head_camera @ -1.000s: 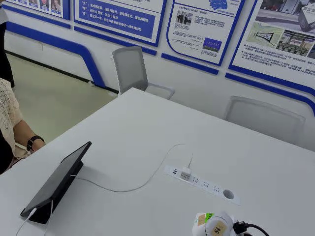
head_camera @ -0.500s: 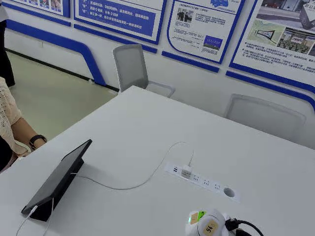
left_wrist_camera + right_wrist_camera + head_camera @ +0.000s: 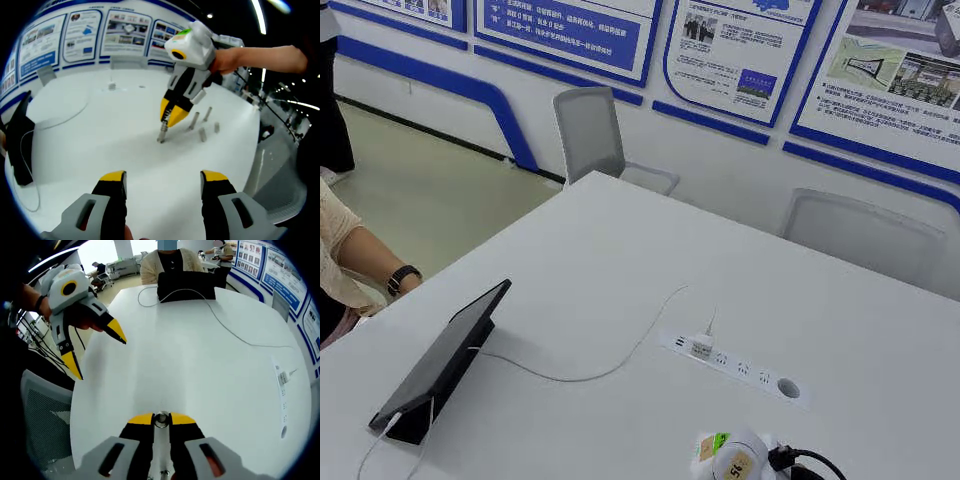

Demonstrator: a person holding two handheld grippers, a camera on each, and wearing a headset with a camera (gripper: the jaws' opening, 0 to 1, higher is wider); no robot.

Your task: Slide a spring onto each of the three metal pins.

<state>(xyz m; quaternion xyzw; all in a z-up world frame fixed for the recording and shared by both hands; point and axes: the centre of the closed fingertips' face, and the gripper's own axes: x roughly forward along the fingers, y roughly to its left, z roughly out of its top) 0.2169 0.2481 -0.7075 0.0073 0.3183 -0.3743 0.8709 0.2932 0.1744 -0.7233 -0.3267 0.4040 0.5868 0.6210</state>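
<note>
My right tool (image 3: pixel 161 421) is pinched narrow on a slim metal part (image 3: pixel 161 418), which I see end-on between the yellow tips; whether it is a spring or a pin I cannot tell. In the left gripper view that tool points tips-down, gripped by a hand (image 3: pixel 225 57), and the part's lower end touches the tabletop (image 3: pixel 100 130). Just beside those tips, on the side away from my left tool (image 3: pixel 164 176), stand four small metal posts (image 3: pixel 194 120). Two are taller and leaning, two are shorter, and all stand apart from one another. The left tool is spread wide with nothing between its jaws, held back from the right one and aimed toward it. In the right gripper view it hangs near the tabletop's edge. Farther ahead of the right tool a white cable (image 3: pixel 235 332) runs to a tablet (image 3: pixel 185 292), with a person (image 3: pixel 170 265) seated behind it. A power strip (image 3: pixel 282 390) lies off to the tool's right.
</note>
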